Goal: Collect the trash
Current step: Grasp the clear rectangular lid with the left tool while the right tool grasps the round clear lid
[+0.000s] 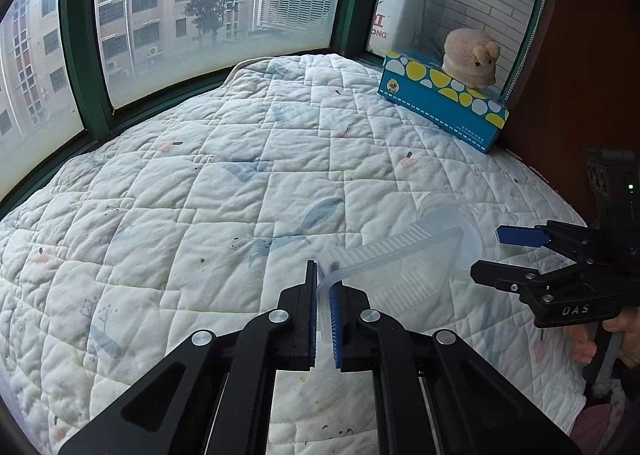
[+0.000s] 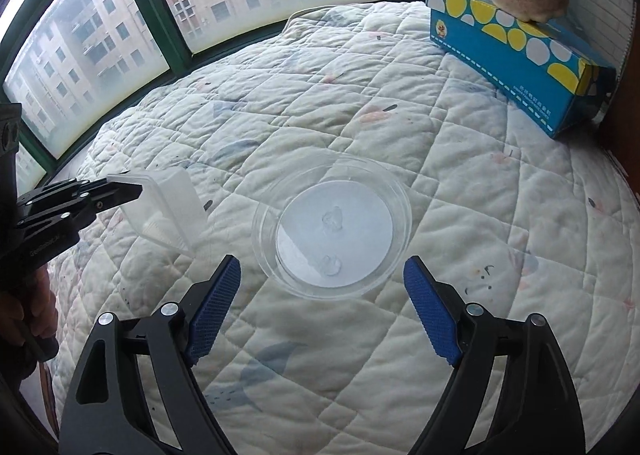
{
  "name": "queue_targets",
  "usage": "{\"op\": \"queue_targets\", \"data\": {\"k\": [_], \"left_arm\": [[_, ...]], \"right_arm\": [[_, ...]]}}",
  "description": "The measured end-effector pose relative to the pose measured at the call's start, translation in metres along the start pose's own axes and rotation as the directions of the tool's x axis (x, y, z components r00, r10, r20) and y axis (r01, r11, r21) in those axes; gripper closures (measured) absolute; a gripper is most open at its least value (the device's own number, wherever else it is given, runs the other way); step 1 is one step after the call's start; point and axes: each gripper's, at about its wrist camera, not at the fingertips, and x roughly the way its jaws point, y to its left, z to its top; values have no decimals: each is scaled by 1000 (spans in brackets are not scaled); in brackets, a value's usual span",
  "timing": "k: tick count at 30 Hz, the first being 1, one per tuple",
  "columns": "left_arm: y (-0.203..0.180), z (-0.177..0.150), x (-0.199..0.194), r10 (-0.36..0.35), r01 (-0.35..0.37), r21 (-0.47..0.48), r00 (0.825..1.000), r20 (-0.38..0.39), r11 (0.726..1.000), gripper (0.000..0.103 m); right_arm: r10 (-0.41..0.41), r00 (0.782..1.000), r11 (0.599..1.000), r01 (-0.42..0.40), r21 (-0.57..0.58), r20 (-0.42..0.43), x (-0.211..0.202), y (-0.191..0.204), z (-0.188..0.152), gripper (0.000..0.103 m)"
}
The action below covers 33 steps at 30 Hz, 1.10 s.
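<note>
My left gripper (image 1: pixel 325 279) is shut on the rim of a clear rectangular plastic container (image 1: pixel 392 267) and holds it tilted just above the quilt; the same gripper (image 2: pixel 138 189) and container (image 2: pixel 168 211) show at the left of the right wrist view. A clear round plastic lid (image 2: pixel 332 227) lies flat on the quilt, and in the left wrist view the lid (image 1: pixel 456 227) sits behind the container. My right gripper (image 2: pixel 322 279) is open and empty, its fingers on either side of the lid's near edge. It shows at the right of the left wrist view (image 1: pixel 486 255).
A white quilted pad (image 1: pixel 200 195) covers a window seat. A blue and yellow box (image 1: pixel 444 103) with a plush toy (image 1: pixel 472 57) on top stands at the back right. Green-framed windows (image 1: pixel 84 35) run along the back. A dark wooden wall (image 1: pixel 580 75) is at the right.
</note>
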Motion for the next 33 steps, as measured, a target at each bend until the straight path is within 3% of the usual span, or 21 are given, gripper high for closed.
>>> {"op": "queue_targets", "data": {"k": [4,18,33], "left_arm": [[8,3,-11,5,-5,-16,1000,19,1000,97],[17,-2,-11,11,-11,-48,1000,4,999,97],[-15,-9,-29,-8,9,-35,1000,14,999,97]], "right_arm": [[-21,1000,999,21,-26,-5,12,8,8,12],[-97,995,995,96,-37,-36,41,14,19,9],[-96,995,995,96,-22,2,-12,12,-8,12]]}}
